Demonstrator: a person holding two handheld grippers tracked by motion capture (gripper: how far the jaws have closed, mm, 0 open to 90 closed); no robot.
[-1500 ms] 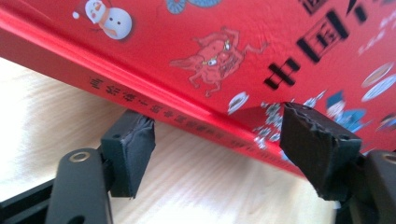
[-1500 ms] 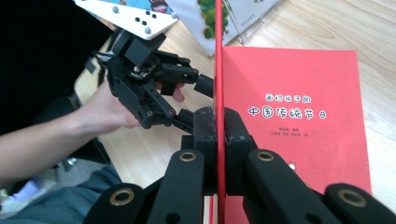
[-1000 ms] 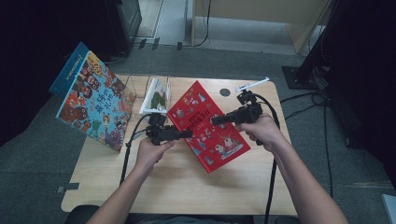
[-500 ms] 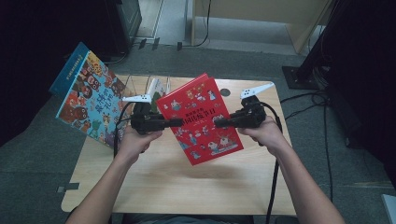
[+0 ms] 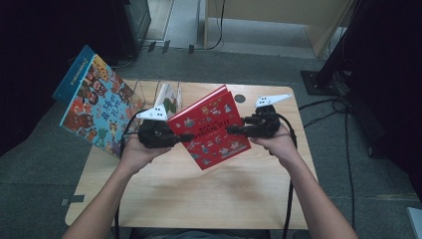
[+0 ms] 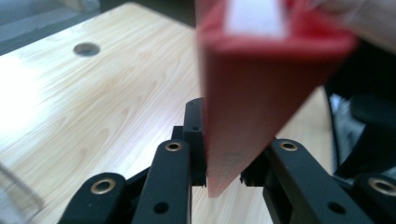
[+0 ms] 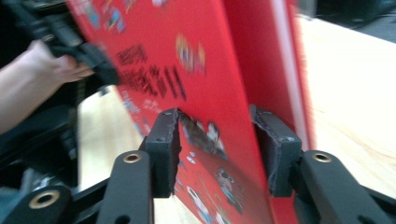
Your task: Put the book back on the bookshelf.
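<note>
A red picture book [image 5: 211, 127] hangs tilted above the wooden table [image 5: 199, 199], held up between the two grippers. My left gripper [image 5: 186, 137] is at the book's left edge. In the left gripper view its jaws [image 6: 224, 154] have just been closing and the pads now press on the book's red corner [image 6: 243, 102]. My right gripper [image 5: 233, 130] is at the book's right edge. In the right gripper view its jaws [image 7: 217, 144] have just been opening and stand apart, with the red cover [image 7: 210, 93] between them.
A large colourful picture book [image 5: 94, 107] stands tilted at the table's far left edge. A clear rack [image 5: 144, 92] behind the left hand holds a white and green book [image 5: 169, 99]. A small round hole [image 5: 240, 98] marks the tabletop at the back.
The red book lay flat on the table and is now raised and tilted. The left gripper rose and closed on its left edge. The right gripper's jaws opened.
</note>
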